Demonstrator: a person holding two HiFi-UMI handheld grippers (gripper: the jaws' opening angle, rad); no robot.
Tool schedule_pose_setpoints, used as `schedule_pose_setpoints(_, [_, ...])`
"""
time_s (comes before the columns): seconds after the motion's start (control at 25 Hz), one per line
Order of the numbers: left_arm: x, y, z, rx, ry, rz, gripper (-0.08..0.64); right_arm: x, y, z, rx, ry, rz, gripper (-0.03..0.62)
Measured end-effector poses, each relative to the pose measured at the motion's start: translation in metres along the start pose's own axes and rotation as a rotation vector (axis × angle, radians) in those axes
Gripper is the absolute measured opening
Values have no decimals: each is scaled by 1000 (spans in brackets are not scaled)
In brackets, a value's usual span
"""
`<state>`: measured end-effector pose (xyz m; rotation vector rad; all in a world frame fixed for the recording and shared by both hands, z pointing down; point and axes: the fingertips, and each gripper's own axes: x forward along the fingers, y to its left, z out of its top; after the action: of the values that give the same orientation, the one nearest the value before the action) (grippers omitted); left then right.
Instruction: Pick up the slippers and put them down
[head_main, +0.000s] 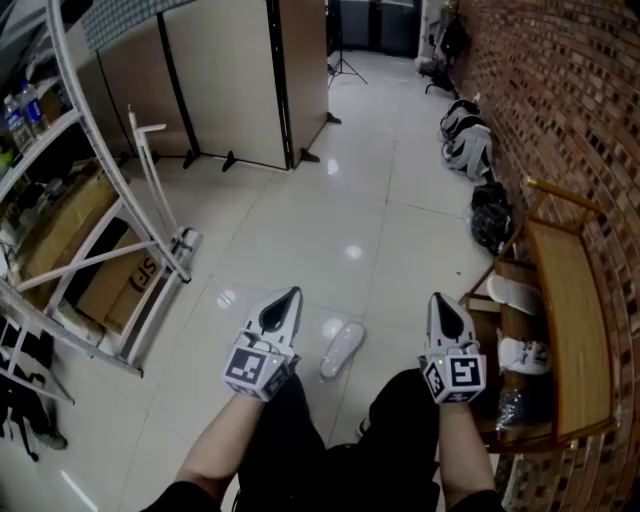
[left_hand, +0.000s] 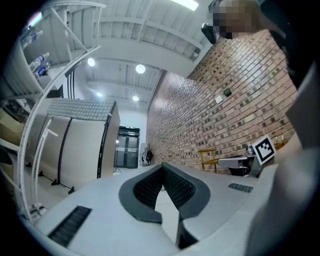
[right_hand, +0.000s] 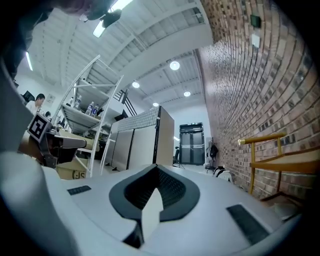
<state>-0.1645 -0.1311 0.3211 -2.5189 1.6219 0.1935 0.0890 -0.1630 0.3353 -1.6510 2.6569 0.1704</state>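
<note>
A single white slipper lies on the tiled floor between my two grippers, just ahead of the person's knees. On the wooden rack's lower shelf at right sits a second white slipper, with a white shoe below it. My left gripper is held above the floor, left of the floor slipper, jaws shut and empty. My right gripper hangs to the slipper's right, near the rack, jaws shut with nothing in them. In the gripper views the left gripper and right gripper point down the room, their tips meeting.
A wooden rack stands against the brick wall at right, with bags on the floor farther along. White metal shelving with cardboard boxes fills the left. Beige partition panels stand at the back.
</note>
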Motion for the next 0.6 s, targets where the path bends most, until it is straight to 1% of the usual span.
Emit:
schedule_pose_setpoints(0.08, [-13,-10,8,-13,15,21,5,-18,9,10,6,-13,-2,9])
schedule_pose_setpoints(0.2, [-32,-24,14,-112,11,39,5,-42,19,16,23,-25,5,9])
schedule_pose_setpoints(0.24, [-37,-29,14,-131,9,44,5,-49,21,16,34,-24,7,9])
schedule_pose_setpoints(0.32, [-44,-40,9,-119,5,30,5,-61,25,15,65,-15,6,8])
schedule_pose_setpoints(0.4, [-45,-53,5,-96,7,2,5,-70,31,11,69,-13,19,8])
schedule_pose_setpoints(0.48, [-46,-62,4,-102,6,-16,5,-75,39,7,56,-16,34,8])
schedule_pose_setpoints(0.6, [-47,-72,3,-107,6,-30,5,-78,43,3,60,-14,31,8])
